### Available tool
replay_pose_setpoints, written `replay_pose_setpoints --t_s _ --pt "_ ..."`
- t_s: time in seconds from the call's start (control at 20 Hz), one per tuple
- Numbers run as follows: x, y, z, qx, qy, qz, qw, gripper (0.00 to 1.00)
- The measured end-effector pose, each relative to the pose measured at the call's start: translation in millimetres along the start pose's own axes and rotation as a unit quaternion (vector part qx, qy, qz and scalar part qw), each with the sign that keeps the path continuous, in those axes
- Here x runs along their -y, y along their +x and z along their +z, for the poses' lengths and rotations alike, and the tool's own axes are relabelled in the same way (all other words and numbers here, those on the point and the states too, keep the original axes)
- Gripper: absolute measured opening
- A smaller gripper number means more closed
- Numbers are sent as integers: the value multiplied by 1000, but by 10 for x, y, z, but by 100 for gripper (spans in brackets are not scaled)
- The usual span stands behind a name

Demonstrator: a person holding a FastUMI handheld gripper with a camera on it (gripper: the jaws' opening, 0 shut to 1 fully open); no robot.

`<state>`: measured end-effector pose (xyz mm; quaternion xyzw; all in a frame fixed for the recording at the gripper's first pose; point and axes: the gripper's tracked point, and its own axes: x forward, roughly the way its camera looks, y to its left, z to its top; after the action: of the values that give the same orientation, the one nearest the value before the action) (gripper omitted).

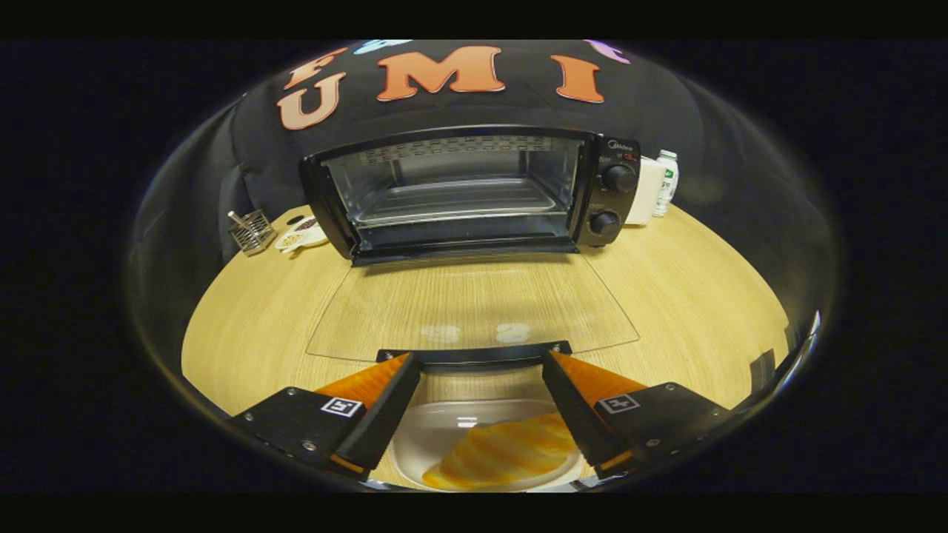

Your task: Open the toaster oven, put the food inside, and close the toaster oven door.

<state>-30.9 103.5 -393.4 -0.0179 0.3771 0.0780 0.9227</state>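
Note:
A black toaster oven (474,194) stands at the back of the wooden table with its glass door (474,307) folded down flat toward me. Its chamber is lit, and a metal tray (455,201) sits inside. The door's dark handle bar (474,354) lies just ahead of my fingertips. My gripper (478,366) is open, with nothing between its fingers. Below and between the fingers, a white plate (422,437) holds a yellow-orange piece of food (503,455), close under me.
Two knobs (613,200) sit on the oven's right panel. A small wire rack (250,231) and a little dish (300,235) stand left of the oven. A white box and a small bottle (666,181) stand to its right. Bare table (703,296) flanks the door.

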Motion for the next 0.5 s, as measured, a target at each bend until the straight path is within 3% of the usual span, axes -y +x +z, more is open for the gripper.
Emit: replay_pose_setpoints --t_s 0.5 --pt "36 -97 -19 -11 50 -11 999 99"
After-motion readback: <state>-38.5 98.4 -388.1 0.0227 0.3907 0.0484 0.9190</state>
